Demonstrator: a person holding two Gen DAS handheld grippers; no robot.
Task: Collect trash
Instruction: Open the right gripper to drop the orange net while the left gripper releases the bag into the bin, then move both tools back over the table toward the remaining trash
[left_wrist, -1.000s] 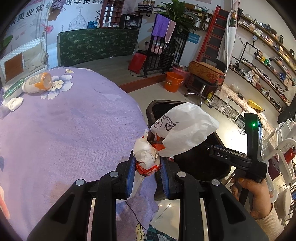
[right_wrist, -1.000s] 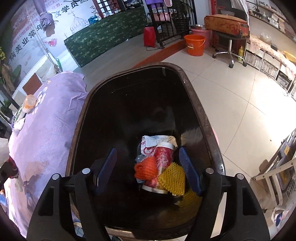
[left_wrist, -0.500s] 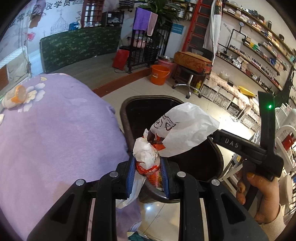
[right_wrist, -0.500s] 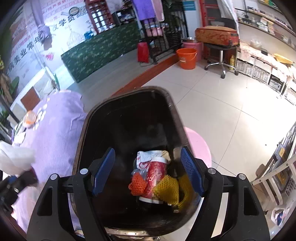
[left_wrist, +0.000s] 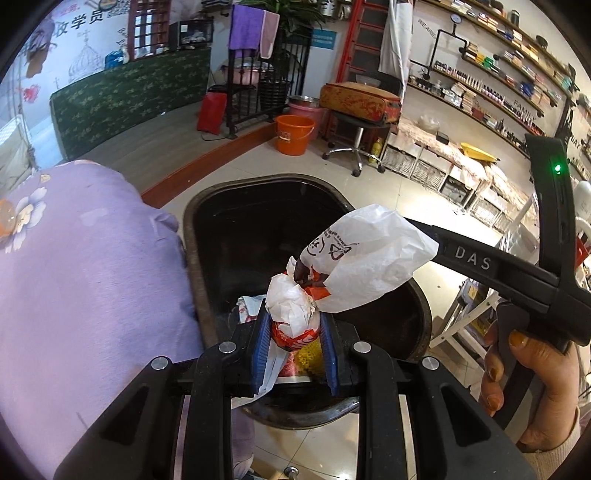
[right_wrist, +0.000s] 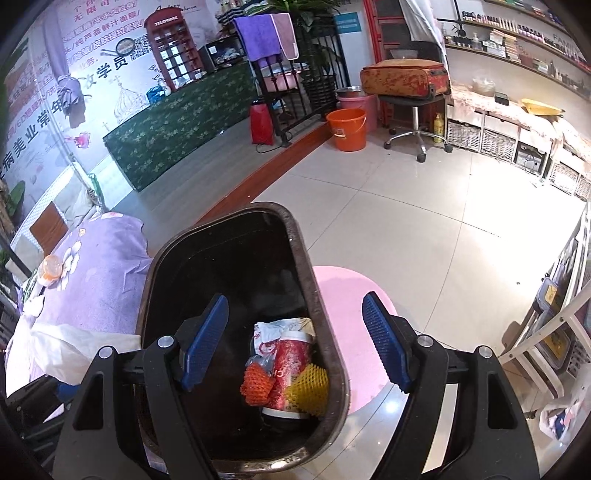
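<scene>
The left gripper (left_wrist: 293, 338), clenched on a crumpled wrapper bundle (left_wrist: 291, 314) with a white bag (left_wrist: 369, 258) puffing out above it, now hangs over the near end of the black bin (left_wrist: 192, 236); a second ago it was over the purple cloth (left_wrist: 92, 277) of the table, short of the bin's rim. The load has crossed the table's edge and sits above the opening, so in all likelihood only the release remains.

The right gripper (right_wrist: 295, 343) holds nothing. Its jaws have just been opening wider, with no item between the blue pads (right_wrist: 207, 339), and it has pulled up and back from the bin, which looks smaller in its view than before. That clears the drop path. A red cup (right_wrist: 291, 365) and orange and yellow netting already lie at the bin's bottom.

An orange-capped bottle (right_wrist: 51, 269) waits at the table's far edge, still uncollected.
</scene>
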